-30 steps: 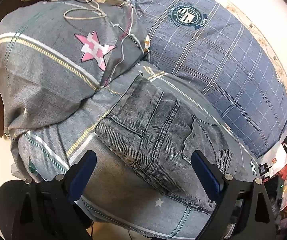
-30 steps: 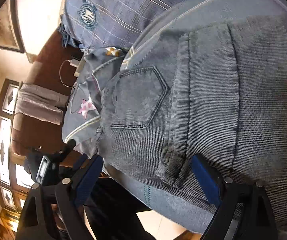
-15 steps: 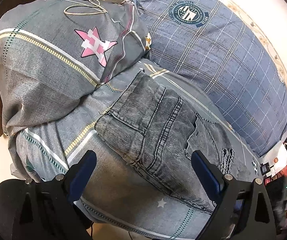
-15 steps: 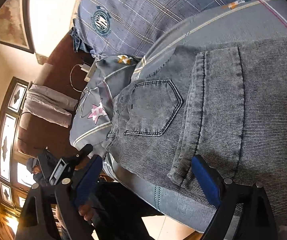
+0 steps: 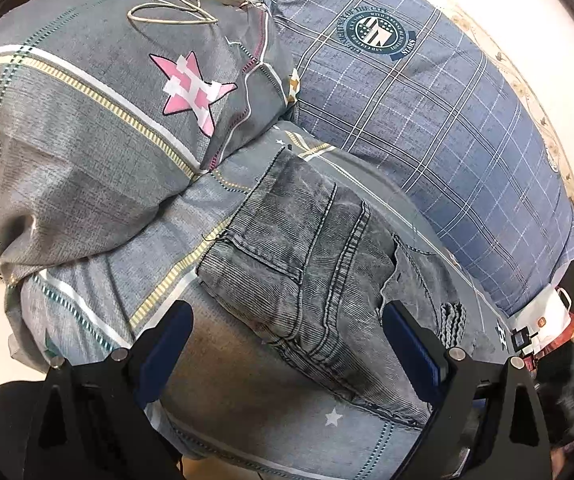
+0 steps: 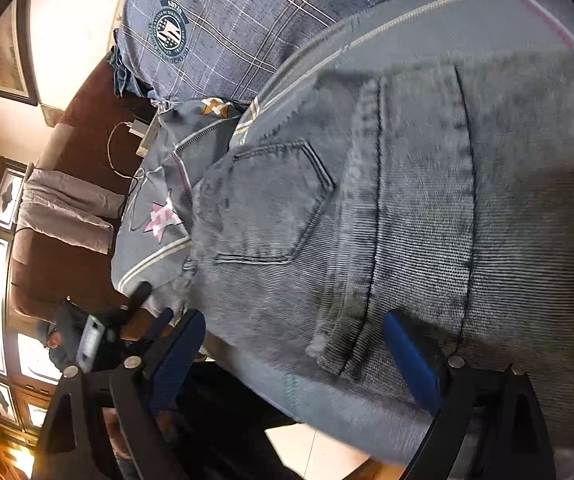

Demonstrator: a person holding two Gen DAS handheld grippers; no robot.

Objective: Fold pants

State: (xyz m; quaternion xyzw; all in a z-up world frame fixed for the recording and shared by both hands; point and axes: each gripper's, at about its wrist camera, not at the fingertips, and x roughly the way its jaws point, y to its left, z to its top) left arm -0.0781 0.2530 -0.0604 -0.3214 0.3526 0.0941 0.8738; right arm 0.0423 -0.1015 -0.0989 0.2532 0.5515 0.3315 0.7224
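Grey washed jeans point(image 5: 319, 256) lie folded on the grey striped bedsheet point(image 5: 99, 280), with seams and a frayed pocket showing. My left gripper point(image 5: 287, 340) hovers just before their near edge, open, its blue pads wide apart with nothing between them. In the right wrist view the jeans point(image 6: 427, 220) fill the frame, back pocket point(image 6: 271, 208) facing up and a folded leg hem point(image 6: 339, 352) near the right finger. My right gripper point(image 6: 295, 344) is open above the near edge of the jeans, touching nothing. That view is slightly blurred.
A grey pillow with a pink star point(image 5: 191, 88) lies beyond the jeans, and a blue plaid pillow with a round emblem point(image 5: 379, 36) lies to the right. A white cable and charger point(image 5: 175, 12) lie on top. Bags point(image 5: 543, 320) stand at the right. The bed's edge and floor point(image 6: 319, 452) are close below.
Nothing has been taken hold of or let go. The right wrist view has swayed slightly and turned blurry. Both grippers stay open over the jeans.
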